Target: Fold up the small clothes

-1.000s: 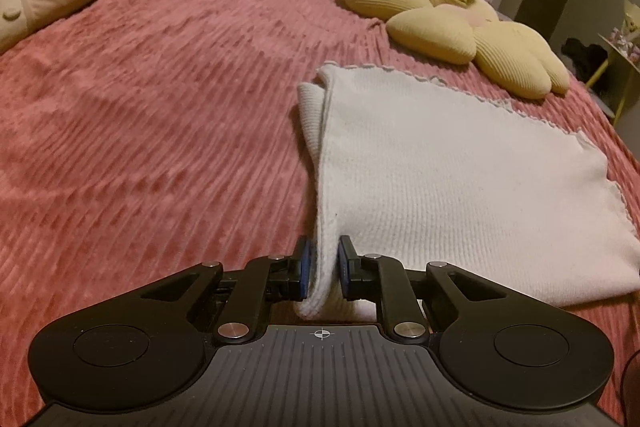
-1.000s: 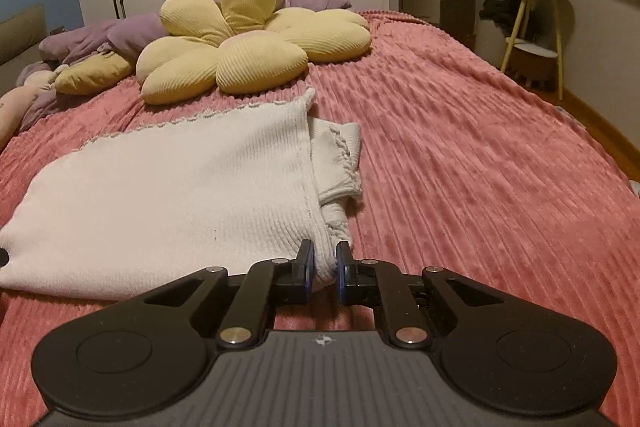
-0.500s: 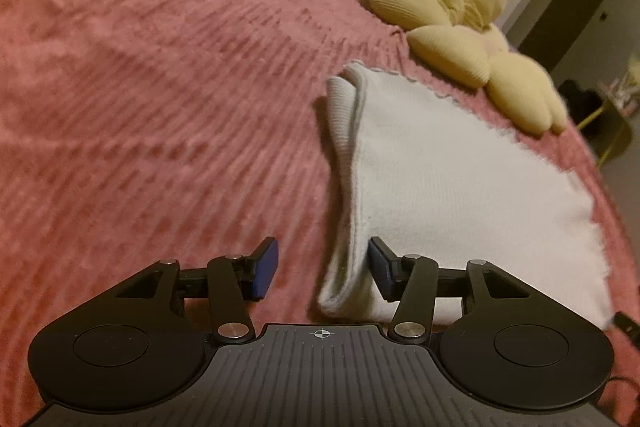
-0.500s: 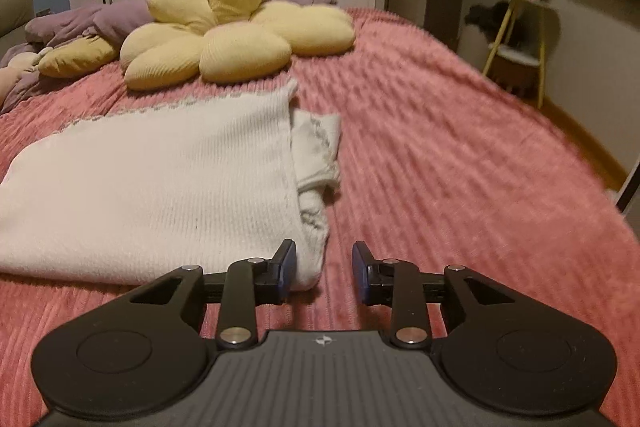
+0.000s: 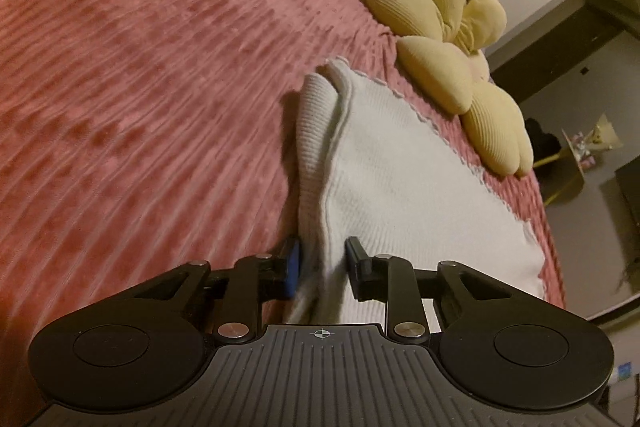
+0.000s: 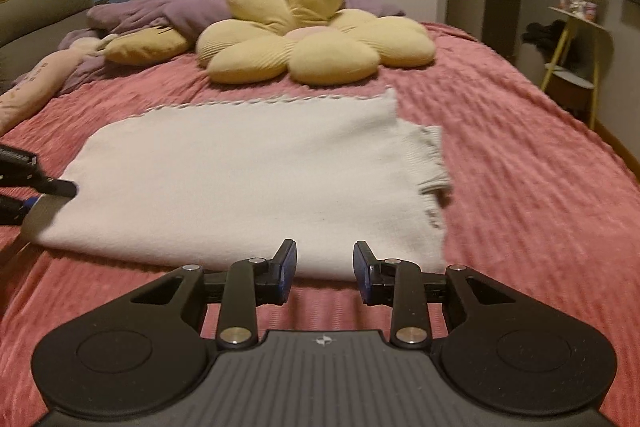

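A white knit garment [image 5: 400, 195] lies folded flat on the pink bedspread [image 5: 140, 87], a ribbed sleeve peeking out at its far left corner. My left gripper [image 5: 322, 263] straddles the garment's left folded edge near the front; its jaws are closing with the fabric between them, not pinched tight. In the right wrist view the same garment [image 6: 248, 167] spreads across the middle, and the left gripper [image 6: 44, 195] shows at its left corner. My right gripper [image 6: 325, 263] stands open just over the garment's near edge, with nothing between its fingers.
A yellow flower-shaped pillow [image 6: 312, 39] lies right behind the garment. Behind it lie a purple blanket [image 6: 160, 15] and a long pink plush [image 6: 32, 87] at the far left. A yellow side table [image 6: 576, 47] stands beyond the bed's right edge. Bare bedspread [image 6: 520, 207] stretches right of the garment.
Both grippers let go of the garment's front corners and opened. The left one rolled, sank and is narrowing again around the left edge. The right one slid left along the near edge.
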A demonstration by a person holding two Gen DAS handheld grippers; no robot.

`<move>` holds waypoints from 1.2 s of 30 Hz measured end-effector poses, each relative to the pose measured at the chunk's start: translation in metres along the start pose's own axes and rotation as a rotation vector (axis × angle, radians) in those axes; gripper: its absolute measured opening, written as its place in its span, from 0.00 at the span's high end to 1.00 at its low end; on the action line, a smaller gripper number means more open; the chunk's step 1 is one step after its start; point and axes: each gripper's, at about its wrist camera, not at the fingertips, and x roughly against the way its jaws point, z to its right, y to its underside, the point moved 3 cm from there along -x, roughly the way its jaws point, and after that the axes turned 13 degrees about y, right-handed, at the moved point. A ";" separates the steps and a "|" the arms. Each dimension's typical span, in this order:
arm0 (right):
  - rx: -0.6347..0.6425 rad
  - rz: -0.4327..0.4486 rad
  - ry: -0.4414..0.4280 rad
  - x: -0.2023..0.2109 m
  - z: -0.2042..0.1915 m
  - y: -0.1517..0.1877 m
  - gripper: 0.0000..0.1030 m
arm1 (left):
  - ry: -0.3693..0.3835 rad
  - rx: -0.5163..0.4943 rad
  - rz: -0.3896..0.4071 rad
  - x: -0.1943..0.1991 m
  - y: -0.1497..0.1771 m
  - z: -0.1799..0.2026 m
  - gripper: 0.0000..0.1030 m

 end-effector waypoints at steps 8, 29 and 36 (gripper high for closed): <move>0.041 0.009 -0.042 -0.001 -0.023 0.001 0.71 | 0.014 0.004 0.005 -0.008 -0.003 -0.003 0.70; -0.010 0.022 0.014 -0.002 0.005 0.002 0.71 | 0.051 -0.350 -0.057 -0.031 0.008 0.156 0.83; -0.025 0.015 0.125 -0.012 0.029 0.005 0.71 | -0.022 -0.468 -0.207 -0.107 0.076 0.183 0.81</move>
